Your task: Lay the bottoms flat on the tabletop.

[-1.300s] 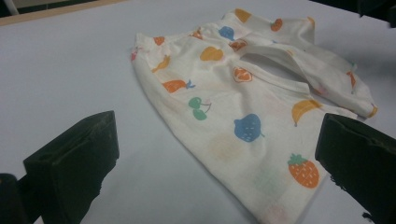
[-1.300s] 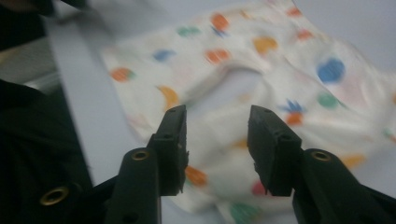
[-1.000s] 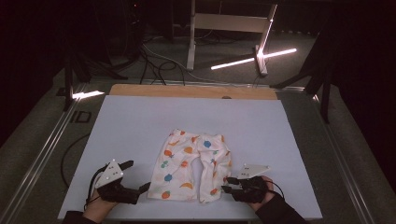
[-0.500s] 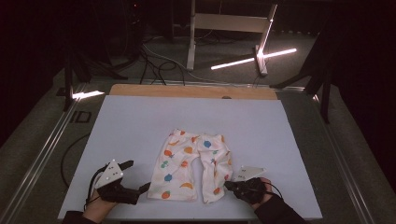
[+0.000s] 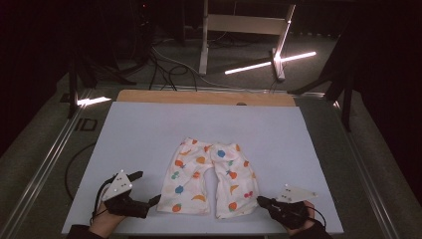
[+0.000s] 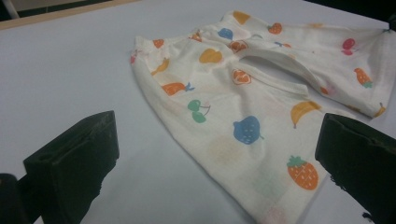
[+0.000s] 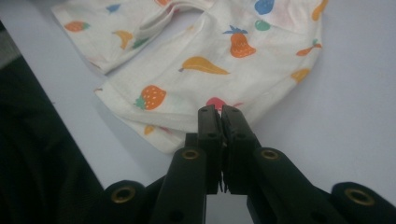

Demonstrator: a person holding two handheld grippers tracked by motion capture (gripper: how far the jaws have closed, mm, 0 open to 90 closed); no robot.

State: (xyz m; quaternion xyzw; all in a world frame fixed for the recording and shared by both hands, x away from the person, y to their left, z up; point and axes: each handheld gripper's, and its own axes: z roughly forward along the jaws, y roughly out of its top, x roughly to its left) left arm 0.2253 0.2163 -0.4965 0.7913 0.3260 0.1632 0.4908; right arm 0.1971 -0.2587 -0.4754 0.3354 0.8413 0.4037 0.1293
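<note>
A small pair of shorts (image 5: 211, 177) lies flat near the front middle of the tabletop (image 5: 149, 134), waistband toward the far side and the 2 short legs spread toward the person. The cloth is thin, soft cream cotton, slightly rumpled, printed with little fruit shapes in orange, blue, green and red: strawberries, bananas, cherries and pears. The tabletop is a smooth, matte, pale blue-grey sheet with a strip of bare wood (image 5: 204, 97) along its far edge. The left gripper (image 5: 154, 200) rests on the tabletop just beside the hem of the left leg, its 2 blocky black jaws spread wide apart and released, with nothing between the pads; in the left gripper view the hem with a strawberry print (image 6: 302, 172) lies ahead between the jaws without touching them. The right gripper (image 5: 260, 200) sits at the outer corner of the other leg, and its narrow black jaws have just been closing; in the right gripper view (image 7: 219, 114) they are pressed together, clenched, with their tips right at the edge of the cloth beside a red cherry print. Whether a fold of fabric is pinched between them I cannot tell. A flat grey 3-cornered plate (image 5: 297, 193) sits on top of it.
</note>
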